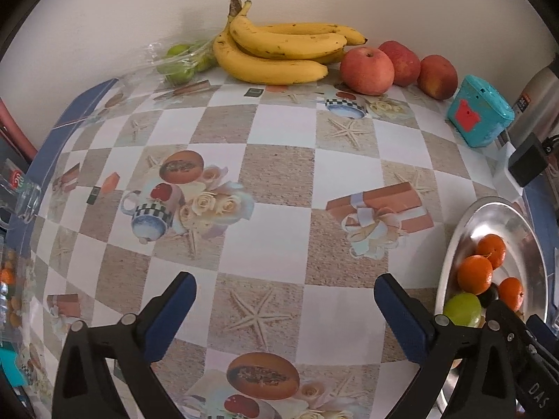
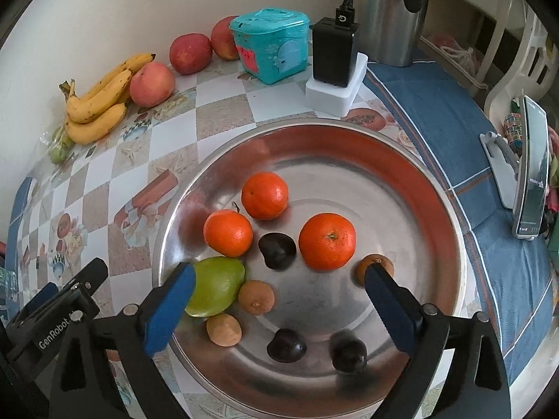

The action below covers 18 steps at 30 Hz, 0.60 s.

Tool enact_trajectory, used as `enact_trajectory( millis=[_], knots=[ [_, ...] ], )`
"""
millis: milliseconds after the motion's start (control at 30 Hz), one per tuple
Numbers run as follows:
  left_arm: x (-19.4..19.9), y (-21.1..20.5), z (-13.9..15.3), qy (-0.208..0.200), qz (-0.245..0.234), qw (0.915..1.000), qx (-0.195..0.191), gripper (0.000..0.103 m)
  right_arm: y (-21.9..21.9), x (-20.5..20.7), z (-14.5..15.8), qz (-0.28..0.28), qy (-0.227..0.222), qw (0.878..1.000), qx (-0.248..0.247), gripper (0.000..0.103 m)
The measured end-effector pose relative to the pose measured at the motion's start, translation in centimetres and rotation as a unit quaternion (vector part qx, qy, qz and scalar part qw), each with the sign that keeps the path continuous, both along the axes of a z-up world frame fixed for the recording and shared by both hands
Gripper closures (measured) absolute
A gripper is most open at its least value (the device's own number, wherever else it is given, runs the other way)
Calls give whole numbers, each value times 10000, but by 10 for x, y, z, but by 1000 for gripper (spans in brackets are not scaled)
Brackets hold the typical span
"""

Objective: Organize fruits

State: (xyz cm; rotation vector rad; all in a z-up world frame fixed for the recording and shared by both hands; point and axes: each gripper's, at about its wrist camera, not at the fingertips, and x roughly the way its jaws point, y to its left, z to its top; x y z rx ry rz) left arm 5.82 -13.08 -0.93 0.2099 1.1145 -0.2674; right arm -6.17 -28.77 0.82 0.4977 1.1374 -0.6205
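Reading "GenRobot" – left gripper (image 2: pixel 52 300) beside metal plate (image 2: pixel 349 153).

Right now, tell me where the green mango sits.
In the right wrist view the green mango lies at the steel tray's lower left, beside an orange and a small brown fruit.

The left wrist view looked steeply down over the bench (image 1: pixel 279 139) toward the wall, bananas (image 1: pixel 279 49) far off. The right wrist view hung close above the metal tray (image 2: pixel 436 188). Both shared the tray, bananas, apples (image 1: pixel 367 70) and teal box (image 1: pixel 480 115).
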Motion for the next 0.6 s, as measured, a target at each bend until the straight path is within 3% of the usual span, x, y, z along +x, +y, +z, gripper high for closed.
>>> enact_trajectory(
  millis=[367, 600],
  knots=[
    [3, 1, -1, -6, -126, 9999, 45, 0, 1, 0, -1, 36, 48, 10000, -10, 6],
    [5, 10, 2, -311, 202, 9979, 528, 0, 8, 1, 0, 158, 44, 9999, 18, 6]
  ],
)
